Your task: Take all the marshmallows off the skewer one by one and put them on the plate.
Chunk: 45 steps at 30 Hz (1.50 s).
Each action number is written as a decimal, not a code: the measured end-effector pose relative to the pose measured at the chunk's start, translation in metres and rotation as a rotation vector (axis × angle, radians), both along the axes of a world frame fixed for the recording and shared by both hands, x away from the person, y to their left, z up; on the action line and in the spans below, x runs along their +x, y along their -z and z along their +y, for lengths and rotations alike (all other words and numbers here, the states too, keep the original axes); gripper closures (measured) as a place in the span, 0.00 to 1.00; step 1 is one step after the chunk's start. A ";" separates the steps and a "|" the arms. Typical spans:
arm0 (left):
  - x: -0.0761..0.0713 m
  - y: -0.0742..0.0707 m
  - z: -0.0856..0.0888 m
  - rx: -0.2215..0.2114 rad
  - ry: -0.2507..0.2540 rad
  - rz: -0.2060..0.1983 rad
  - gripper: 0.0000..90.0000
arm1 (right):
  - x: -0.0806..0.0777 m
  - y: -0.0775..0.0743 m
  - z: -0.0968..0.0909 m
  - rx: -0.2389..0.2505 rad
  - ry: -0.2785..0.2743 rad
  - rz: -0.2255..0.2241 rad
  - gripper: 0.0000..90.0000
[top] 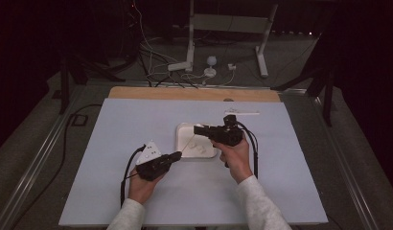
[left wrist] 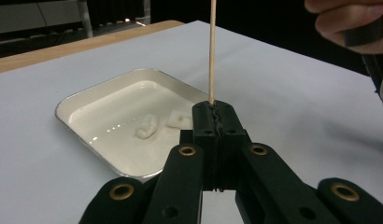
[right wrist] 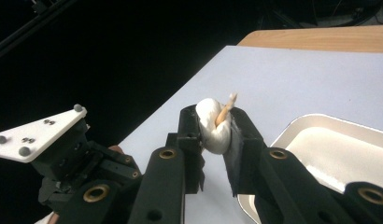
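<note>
With its jaws pressed together on the skewer (left wrist: 211, 51), the left gripper (left wrist: 213, 109) steadies it over the tray (left wrist: 82, 100); the right gripper (right wrist: 216, 126) pinches a white dough piece (right wrist: 213, 125) already pierced by the skewer tip, threading it on.

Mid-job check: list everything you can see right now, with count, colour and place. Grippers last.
skewer: 1, light wood, clamped in the left gripper, tip through the held piece
held piece: 1, white, between the right gripper's jaws
tray: 1, white, mid-table
tray pieces: 2, white, lying in the tray
table: 1, pale blue top, wooden far edge
stand: 1, white, on the floor beyond the table
left gripper: black, shut on the skewer
right gripper: black, shut on the held piece
</note>
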<state>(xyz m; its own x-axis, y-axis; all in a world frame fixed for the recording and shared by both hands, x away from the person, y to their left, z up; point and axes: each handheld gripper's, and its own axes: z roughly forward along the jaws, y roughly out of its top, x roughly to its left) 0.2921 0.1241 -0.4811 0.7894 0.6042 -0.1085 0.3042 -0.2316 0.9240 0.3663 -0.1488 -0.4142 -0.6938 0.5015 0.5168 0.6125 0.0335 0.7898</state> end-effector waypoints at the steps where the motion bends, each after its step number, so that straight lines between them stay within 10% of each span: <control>1: 0.000 0.000 0.000 0.003 0.004 -0.006 1.00 | 0.000 -0.001 0.000 0.006 0.003 0.000 0.87; 6: -0.001 0.001 0.000 0.049 -0.003 -0.024 1.00 | 0.001 -0.005 -0.003 0.019 0.025 -0.008 0.87; 11: 0.000 0.012 0.010 0.097 -0.060 0.015 1.00 | 0.004 -0.022 -0.035 0.140 0.121 -0.036 0.88; 18: 0.003 0.007 0.017 0.006 -0.102 0.032 1.00 | 0.002 -0.030 -0.046 -0.006 0.123 -0.093 0.87; 45: 0.006 0.005 0.014 -0.060 -0.132 0.108 1.00 | 0.023 0.058 -0.009 -0.407 0.127 0.004 0.82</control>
<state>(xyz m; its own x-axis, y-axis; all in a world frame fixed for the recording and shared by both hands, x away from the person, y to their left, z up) 0.2979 0.1386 -0.4859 0.6857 0.6916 -0.2271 0.4265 -0.1288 0.8953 0.3893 -0.1581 -0.4720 -0.6113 0.7468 0.2618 0.6352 0.2657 0.7252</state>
